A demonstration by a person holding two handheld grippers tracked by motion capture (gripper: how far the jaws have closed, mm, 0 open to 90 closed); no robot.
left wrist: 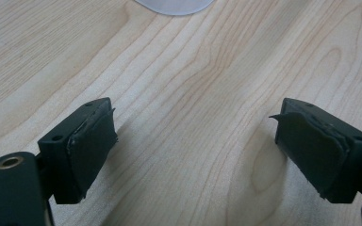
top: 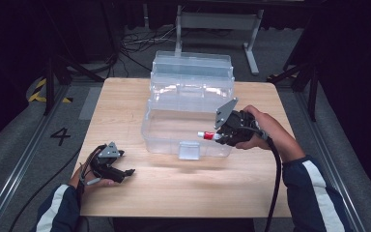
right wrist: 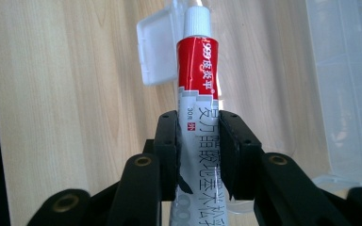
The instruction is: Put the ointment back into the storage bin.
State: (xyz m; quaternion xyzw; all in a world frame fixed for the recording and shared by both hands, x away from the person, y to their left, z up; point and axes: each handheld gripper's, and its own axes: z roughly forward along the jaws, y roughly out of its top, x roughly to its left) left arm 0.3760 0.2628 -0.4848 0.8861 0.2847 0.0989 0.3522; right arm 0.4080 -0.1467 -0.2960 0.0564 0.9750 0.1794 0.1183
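Left gripper (top: 125,172) agape; right gripper (top: 217,137) clamped.

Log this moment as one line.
right gripper: shut on ointment tube | tube: over clear box front edge | left gripper: open, empty, over table

- A lab or test studio set up for recording, not a home.
- The worktop (top: 125,101), a plain pale wood square, stands alone on grey carpet.
- Left of the worktop, a floor rail (top: 17,169) runs past a taped "4" (top: 60,136) and yellow-black hazard tape (top: 41,89).
- Behind the worktop lie loose cables (top: 140,41) and a grey metal stand (top: 217,24).
- Black curtains close off the room around the worktop.
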